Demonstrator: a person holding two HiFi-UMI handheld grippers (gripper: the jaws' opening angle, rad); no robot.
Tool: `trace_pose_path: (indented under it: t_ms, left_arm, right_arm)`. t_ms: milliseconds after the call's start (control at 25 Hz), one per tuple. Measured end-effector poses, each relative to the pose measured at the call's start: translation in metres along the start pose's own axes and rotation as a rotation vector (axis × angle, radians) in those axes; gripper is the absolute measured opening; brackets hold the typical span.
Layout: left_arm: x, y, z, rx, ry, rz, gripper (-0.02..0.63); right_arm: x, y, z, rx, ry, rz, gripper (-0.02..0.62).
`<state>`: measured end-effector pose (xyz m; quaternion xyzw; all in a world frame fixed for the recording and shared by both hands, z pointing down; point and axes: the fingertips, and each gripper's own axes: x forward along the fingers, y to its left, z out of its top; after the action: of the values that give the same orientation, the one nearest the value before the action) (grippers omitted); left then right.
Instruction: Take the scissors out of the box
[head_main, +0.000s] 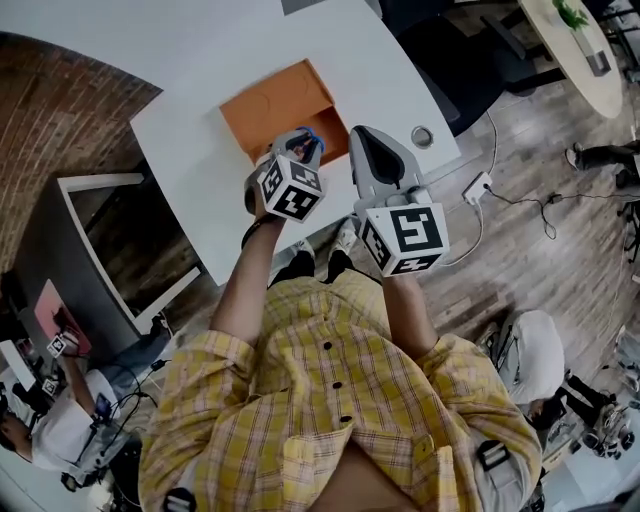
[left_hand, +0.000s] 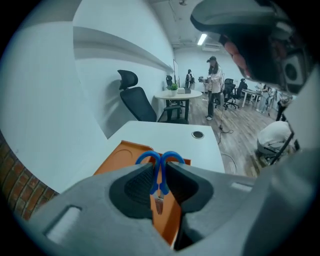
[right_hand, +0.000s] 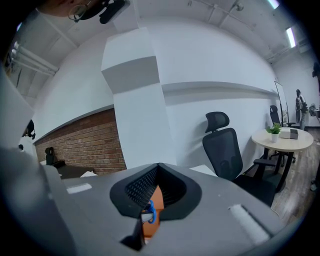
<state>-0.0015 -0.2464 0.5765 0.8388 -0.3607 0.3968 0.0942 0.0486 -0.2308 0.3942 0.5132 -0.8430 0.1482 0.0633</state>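
The left tongs (head_main: 303, 148) pinch a pair of blue-handled scissors (left_hand: 160, 176) by the handles and hold them in the air over the near edge of an open orange box (head_main: 268, 104) on a white counter (head_main: 200, 70). In the left gripper view, both pads press on the blue plastic just behind the finger loops. The loops stick out past the tips, and the short metal blades point back toward the hand.

The right tongs (head_main: 367, 143) hang just beside the left, also above the counter. Their tips are pressed together with nothing between them (the scrap of blue and orange seen through the gap in the right gripper view is the scissors and box beyond, not something held).

The step in hand looks like the lift-out itself. The scissors appear clear of the box walls and the grip looks centred and firm, so the main part of the task seems nearly done.

The next move probably calls for carrying the scissors sideways, away from the box, to a bare part of the counter. There they can be lowered until they lie flat, and only then should the left tongs be spread. The grip is on the smooth handles with the blades hanging free, so a slow, level carry would suit best.
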Motion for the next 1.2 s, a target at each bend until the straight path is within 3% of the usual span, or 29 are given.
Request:
trace_pose_path:
  t_ms: [440,1200]
  left_arm:
    - [-0.078,0.009,0.041,-0.211,-0.24,0.069,0.086]
    - [-0.178,0.018,0.082,-0.269,-0.434,0.191,0.087]
  right_arm:
    - [-0.018,0.023,0.018,-0.04,-0.045,0.015,0.006]
    - [-0.034,0.054,0.051,-0.077,-0.111,0.039,0.006]
